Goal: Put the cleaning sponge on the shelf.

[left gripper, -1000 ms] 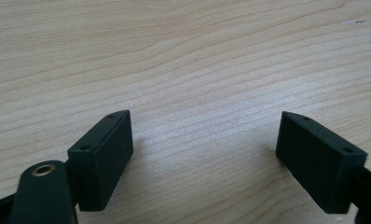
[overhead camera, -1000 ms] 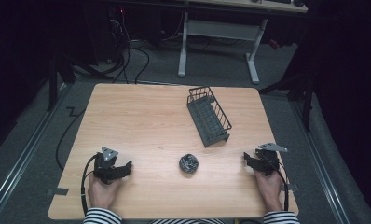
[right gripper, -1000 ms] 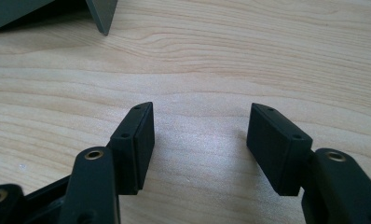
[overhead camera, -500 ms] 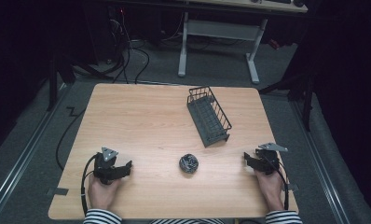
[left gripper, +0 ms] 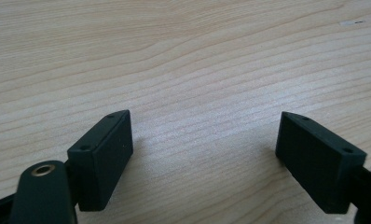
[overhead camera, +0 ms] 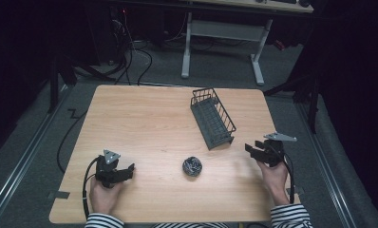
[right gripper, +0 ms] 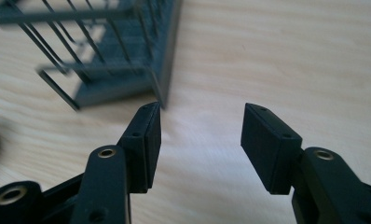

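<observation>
High view: wooden table evenly lit from above, surroundings at 9, 12 and 3 o'clock falling to near black; floor dim. Image soft, low detail. Short faint shadows under wire basket. Left gripper view: bright, diffuse, pale sheen on the wood at centre; jaws slightly soft at 6 o'clock. Right gripper view: basket at 11 o'clock blurred, streaked; top edge washed out

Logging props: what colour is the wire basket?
Dark grey wire basket, clearest in the high view.
</observation>
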`<state>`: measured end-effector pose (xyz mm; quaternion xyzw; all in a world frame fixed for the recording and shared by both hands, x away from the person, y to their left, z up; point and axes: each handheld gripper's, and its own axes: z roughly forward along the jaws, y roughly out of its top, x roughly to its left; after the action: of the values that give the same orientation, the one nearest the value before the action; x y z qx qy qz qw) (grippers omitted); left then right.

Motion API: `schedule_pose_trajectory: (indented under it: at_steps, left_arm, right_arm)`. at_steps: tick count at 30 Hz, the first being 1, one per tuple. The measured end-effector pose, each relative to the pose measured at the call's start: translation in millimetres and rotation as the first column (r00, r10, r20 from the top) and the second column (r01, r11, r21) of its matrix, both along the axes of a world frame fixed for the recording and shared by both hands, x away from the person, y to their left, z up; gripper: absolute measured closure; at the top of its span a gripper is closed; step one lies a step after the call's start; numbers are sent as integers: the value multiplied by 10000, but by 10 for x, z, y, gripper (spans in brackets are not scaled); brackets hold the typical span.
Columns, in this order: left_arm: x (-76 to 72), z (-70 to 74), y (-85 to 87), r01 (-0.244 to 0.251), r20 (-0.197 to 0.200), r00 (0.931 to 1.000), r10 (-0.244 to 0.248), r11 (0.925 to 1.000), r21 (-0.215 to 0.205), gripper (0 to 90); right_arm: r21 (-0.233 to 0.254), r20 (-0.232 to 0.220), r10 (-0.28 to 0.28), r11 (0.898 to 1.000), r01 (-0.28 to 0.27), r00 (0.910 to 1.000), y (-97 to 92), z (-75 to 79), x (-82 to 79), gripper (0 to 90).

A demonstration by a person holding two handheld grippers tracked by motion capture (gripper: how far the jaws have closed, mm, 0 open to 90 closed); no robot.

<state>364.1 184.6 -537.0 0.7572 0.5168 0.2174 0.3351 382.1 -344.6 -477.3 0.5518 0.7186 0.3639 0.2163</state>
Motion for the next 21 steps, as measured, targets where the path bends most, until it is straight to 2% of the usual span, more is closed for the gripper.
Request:
schedule_pose_trajectory:
  at_steps: [4, 6, 7, 11, 16, 17, 18, 21]
  left_arm:
    - [0, 0, 0, 0, 7, 10000, 0, 10000, 1, 193]
    - [0, -1, 0, -1, 9, 10000, 1, 10000, 1, 193]
    - [0, -1, 0, -2, 8, 10000, 2, 10000, -1, 193]
    - [0, -1, -1, -1, 8, 10000, 1, 10000, 0, 193]
    - [0, -1, -1, 3, 14, 10000, -3, 10000, -2, 194]
    - [0, -1, -1, 5, 14, 10000, -5, 10000, -1, 194]
    - [0, -1, -1, 5, 14, 10000, -5, 10000, -2, 194]
    - [0, -1, -1, 10, 16, 10000, -10, 10000, -2, 195]
  right_arm:
    - [380, 353, 393, 9984, -407, 9986, 129, 218, 121, 481]
    - [407, 412, 445, 9981, -462, 9982, 148, 244, 139, 481]
    - [398, 476, 525, 9977, -544, 9975, 209, 316, 201, 484]
    - [310, 510, 578, 9978, -594, 9970, 275, 385, 310, 490]
    - [110, 246, 613, 9980, -616, 9978, 411, 453, 548, 511]
    - [110, 246, 613, 9980, -616, 9978, 411, 453, 548, 511]
    - [-8, 71, 636, 9980, -636, 9980, 459, 456, 638, 526]
    - [-31, -81, 579, 9983, -579, 9983, 490, 448, 702, 533]
